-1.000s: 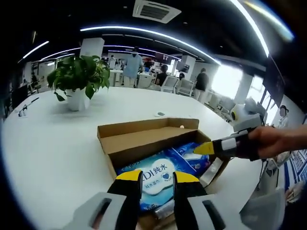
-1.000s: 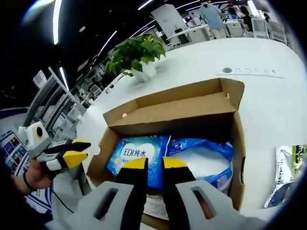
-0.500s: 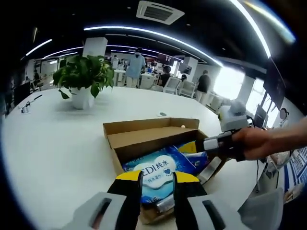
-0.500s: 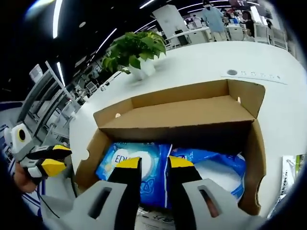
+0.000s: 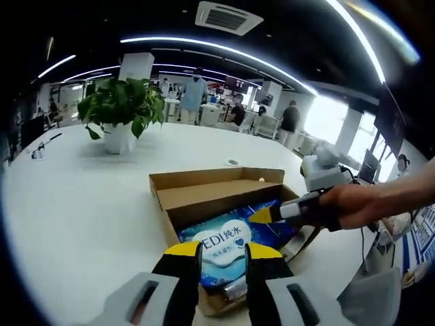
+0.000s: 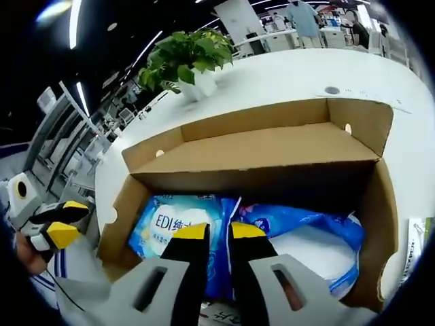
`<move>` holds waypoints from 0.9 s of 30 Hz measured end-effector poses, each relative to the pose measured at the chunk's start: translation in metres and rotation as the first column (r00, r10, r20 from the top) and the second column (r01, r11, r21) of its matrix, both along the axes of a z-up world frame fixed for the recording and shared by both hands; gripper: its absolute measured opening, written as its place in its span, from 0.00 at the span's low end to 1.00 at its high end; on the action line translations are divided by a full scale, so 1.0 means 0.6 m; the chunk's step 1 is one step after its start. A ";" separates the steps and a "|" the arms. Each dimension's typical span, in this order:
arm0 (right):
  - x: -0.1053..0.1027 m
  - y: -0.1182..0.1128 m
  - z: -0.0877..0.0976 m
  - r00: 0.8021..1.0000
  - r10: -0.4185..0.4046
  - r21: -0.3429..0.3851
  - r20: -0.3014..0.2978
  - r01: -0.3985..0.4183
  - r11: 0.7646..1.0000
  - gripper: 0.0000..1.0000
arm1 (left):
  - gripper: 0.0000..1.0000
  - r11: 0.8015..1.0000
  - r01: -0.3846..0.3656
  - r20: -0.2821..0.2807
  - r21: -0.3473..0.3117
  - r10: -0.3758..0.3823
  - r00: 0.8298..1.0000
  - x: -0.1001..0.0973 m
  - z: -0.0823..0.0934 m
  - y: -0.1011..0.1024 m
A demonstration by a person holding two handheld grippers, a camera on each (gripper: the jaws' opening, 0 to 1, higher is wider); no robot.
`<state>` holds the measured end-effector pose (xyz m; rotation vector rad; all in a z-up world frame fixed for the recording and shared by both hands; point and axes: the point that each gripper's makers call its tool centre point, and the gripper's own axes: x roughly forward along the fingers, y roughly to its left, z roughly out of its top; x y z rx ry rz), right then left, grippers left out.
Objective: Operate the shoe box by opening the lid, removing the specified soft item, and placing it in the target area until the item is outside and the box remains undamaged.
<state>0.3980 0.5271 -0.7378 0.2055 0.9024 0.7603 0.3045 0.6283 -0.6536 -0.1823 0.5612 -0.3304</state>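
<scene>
- With its jaws nearly together and nothing between them, the right gripper (image 6: 218, 232) hangs over the open box (image 6: 251, 146), tips just above the blue packs inside; seen from the left gripper view, it (image 5: 262, 216) reaches in over the box's right wall, a hand (image 5: 367, 204) behind it.
- Straight ahead of those tips lies the wipes pack (image 6: 180, 227), flat on the box floor, and beside it a second blue pack (image 6: 306, 234) toward the box's right wall.
- Long axis of the wipes pack looks to run along the box's length, across the line of the right jaws — a good lie for a pinch at its near edge, I'd say.
- Left gripper (image 5: 222, 250) sits back at the box's near end, jaws narrowly apart, gripping nothing, wipes pack (image 5: 224, 239) just beyond its tips.
- Right one is the nearer of the two; it's already inside the box walls, while the left is at the rim.
- Lid flap (image 5: 224, 191) stands open at the far side, so the way in is free; the pack itself is not yet lifted.
- Beyond the box, a potted plant (image 5: 121, 112) on the white table (image 5: 75, 204).
</scene>
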 end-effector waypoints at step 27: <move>-0.047 -0.012 0.056 0.999 -0.016 -0.004 0.041 0.016 1.000 0.00 | 0.25 1.000 -0.002 -0.019 -0.025 0.001 1.000 -0.001 -0.009 -0.010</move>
